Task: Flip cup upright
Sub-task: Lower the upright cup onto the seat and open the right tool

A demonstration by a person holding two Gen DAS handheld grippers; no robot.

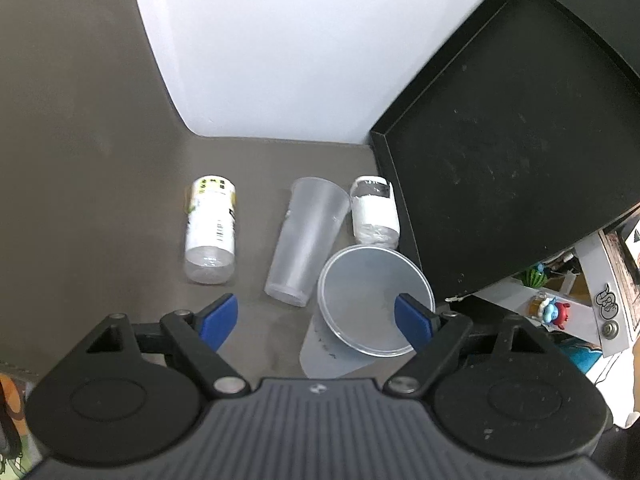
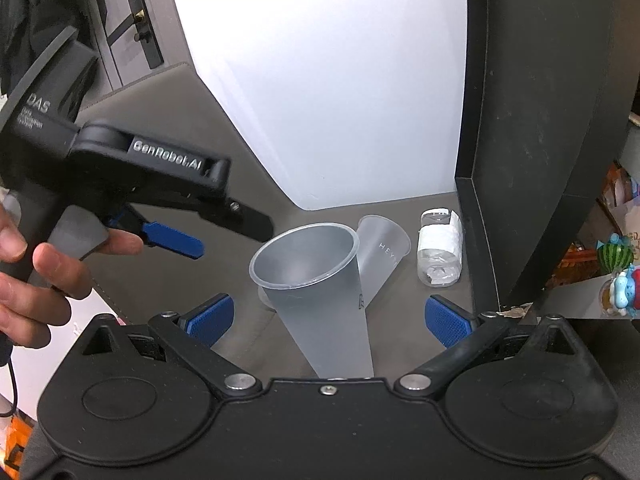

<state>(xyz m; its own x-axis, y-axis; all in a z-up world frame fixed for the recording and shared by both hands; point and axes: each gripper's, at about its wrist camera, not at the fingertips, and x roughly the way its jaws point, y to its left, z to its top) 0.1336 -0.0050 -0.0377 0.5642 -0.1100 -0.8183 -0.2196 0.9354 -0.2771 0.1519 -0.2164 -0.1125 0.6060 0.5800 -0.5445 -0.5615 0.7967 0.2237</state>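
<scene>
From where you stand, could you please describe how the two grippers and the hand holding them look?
Both the left gripper and right gripper are matte black with blue textured pads. The left gripper's side reads "GenRobot.AI" in white; its grey handle sits in a bare hand.

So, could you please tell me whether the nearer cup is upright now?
Upright: the nearer cup stands with its open rim up; the other cup lies tipped.

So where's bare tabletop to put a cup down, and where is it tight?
Bare tabletop lies left of the yellow-labelled bottle, and a strip runs behind the items up to the white wall. It is crowded on the right: the lying cup, the upright cup and the white-labelled bottle bunch against the black tray.
</scene>
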